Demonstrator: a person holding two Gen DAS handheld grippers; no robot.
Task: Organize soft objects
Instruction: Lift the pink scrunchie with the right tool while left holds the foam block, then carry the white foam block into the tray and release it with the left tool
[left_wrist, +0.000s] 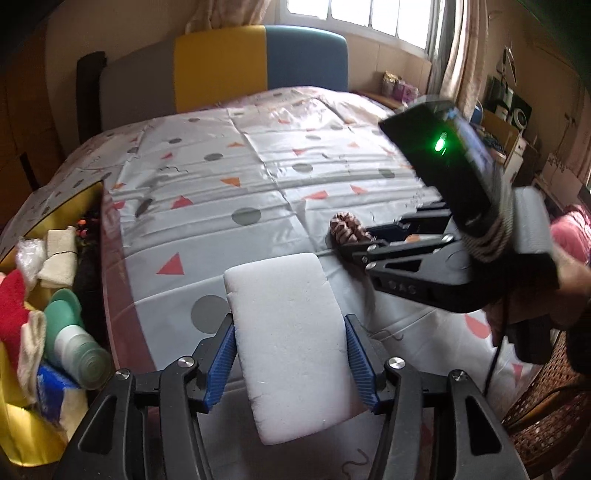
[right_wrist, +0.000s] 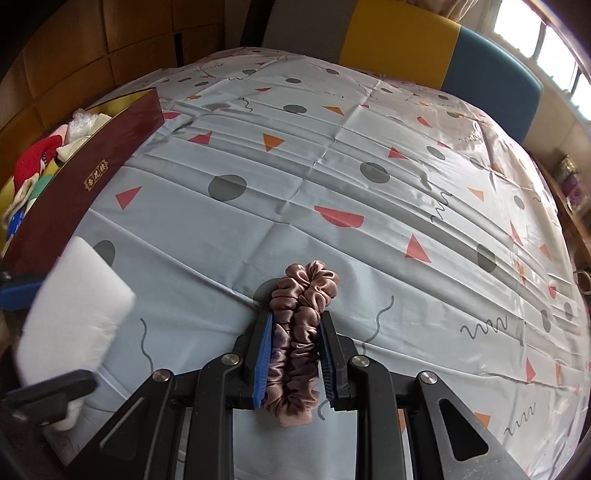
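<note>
My left gripper (left_wrist: 290, 325) is shut on a white foam sponge block (left_wrist: 291, 339) and holds it above the patterned tablecloth (left_wrist: 229, 199). The sponge also shows at the left of the right wrist view (right_wrist: 74, 306). My right gripper (right_wrist: 295, 325) is shut on a dusty-pink satin scrunchie (right_wrist: 299, 332), squeezed flat between the blue pads, low over the cloth. In the left wrist view the right gripper (left_wrist: 351, 249) sits to the right of the sponge, with the scrunchie (left_wrist: 345, 229) at its tips.
A dark red box (right_wrist: 85, 184) with a yellow lining stands at the table's left edge, holding a red cloth (left_wrist: 13, 299), white cloths, a green bottle (left_wrist: 79, 347) and other soft items. A yellow and blue chair back (left_wrist: 258, 62) stands behind the table. A wicker chair (left_wrist: 546, 417) is at right.
</note>
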